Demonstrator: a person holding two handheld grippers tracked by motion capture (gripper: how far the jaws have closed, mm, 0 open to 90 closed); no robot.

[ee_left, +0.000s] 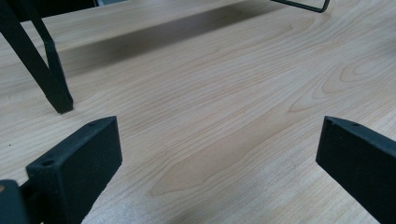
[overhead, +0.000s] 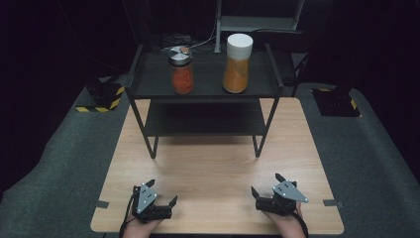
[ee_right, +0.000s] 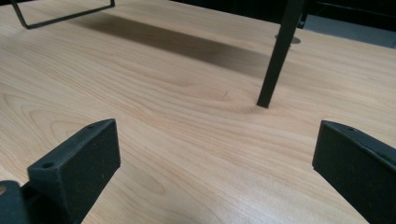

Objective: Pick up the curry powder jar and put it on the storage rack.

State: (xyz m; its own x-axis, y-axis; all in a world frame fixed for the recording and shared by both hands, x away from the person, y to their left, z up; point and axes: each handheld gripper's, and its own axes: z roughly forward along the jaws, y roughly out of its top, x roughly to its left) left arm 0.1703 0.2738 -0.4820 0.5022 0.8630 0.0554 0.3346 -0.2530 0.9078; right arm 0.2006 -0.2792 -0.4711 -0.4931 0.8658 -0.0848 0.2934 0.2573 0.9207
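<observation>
Left gripper (overhead: 161,194) rests spread on the table (overhead: 213,168); right gripper (overhead: 266,185) likewise spread, empty.

High view: fixed above my side, looking forward and down over the whole light wooden table (overhead: 218,168) and the black metal two-tier shelf rack (overhead: 205,94). Left gripper view: low, close over the tabletop, facing the rack's left leg (ee_left: 49,77). Right gripper view: likewise low, facing its right leg (ee_right: 278,56). All three share tabletop and rack feet.

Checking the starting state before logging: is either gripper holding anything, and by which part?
Nothing is held. The left gripper and right gripper both rest open near the table's front edge, jaws apart over bare wood.
</observation>
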